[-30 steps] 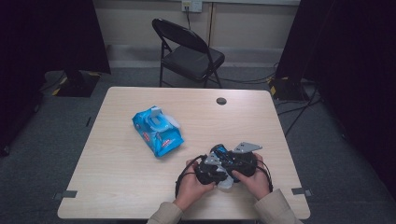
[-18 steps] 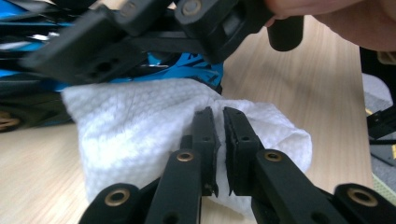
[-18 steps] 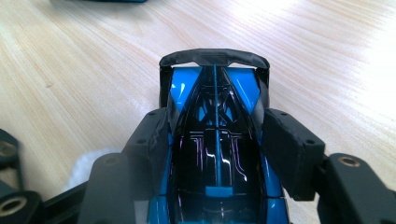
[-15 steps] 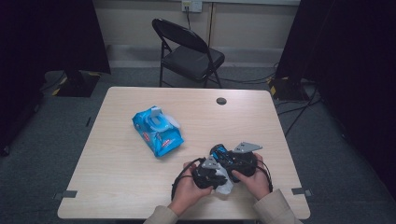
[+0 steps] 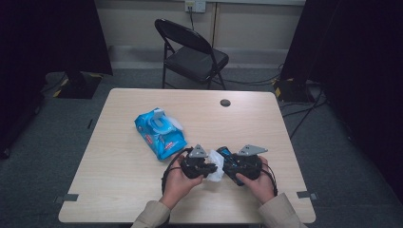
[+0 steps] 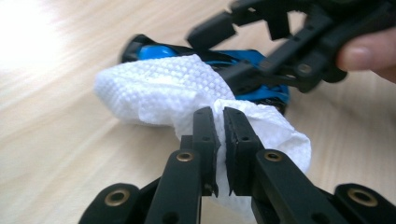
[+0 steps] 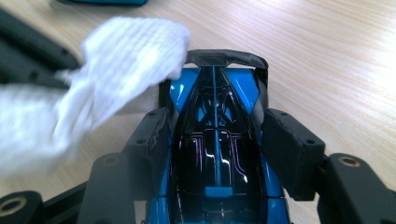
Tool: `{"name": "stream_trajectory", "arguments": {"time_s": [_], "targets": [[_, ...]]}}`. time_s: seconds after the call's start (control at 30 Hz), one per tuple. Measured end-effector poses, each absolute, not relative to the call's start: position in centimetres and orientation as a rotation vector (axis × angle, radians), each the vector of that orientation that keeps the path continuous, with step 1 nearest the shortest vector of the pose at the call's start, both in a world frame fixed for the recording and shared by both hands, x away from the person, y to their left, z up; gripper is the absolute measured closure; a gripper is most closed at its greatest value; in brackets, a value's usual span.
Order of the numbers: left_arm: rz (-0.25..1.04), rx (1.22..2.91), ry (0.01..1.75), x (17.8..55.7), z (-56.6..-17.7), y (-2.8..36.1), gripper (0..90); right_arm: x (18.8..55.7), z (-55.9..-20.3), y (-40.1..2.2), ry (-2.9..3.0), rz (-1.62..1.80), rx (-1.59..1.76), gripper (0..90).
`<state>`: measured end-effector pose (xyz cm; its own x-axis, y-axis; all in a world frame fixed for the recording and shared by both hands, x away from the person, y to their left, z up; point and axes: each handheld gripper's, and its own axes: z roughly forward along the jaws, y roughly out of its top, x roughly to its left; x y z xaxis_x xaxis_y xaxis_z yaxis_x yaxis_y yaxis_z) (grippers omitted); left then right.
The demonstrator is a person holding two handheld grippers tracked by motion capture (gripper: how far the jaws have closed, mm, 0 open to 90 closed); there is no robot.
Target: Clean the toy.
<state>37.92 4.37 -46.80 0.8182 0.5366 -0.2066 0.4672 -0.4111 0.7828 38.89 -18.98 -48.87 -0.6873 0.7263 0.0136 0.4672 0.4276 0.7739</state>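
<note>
My right gripper [image 7: 212,140] clamps slick toy car [image 7: 215,154] at its sides; left gripper [image 6: 219,128] pinches soft, light wipe [image 6: 159,93] w/ jaws nearly together beside car.

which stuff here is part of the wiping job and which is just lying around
In use: white wipe, pinched by left gripper; blue toy car, clamped by right gripper.
Lying about: blue wipes pack, folding chair, small dark disc on table.

Both forearms reach in over the table's near edge, the left gripper [image 5: 205,167] clamped tight on a crumpled white wipe [image 6: 196,100] while the right gripper [image 5: 227,165] grips a glossy blue-and-black toy car [image 7: 215,140] by its flanks.
</note>
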Motion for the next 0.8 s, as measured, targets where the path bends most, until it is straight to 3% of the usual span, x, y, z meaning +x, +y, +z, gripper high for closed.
{"name": "stream_trajectory", "arguments": {"time_s": [0.4,0.8], "targets": [[0.159,2.028,0.862,40.8,-47.0,5.1,84.1,38.7,-49.0,-19.0,2.348,1.134,1.029,42.3],[0.212,2.122,0.906,42.0,-49.9,4.1,82.2,38.7,-49.0,-19.0,2.343,1.139,1.023,42.3]]}}
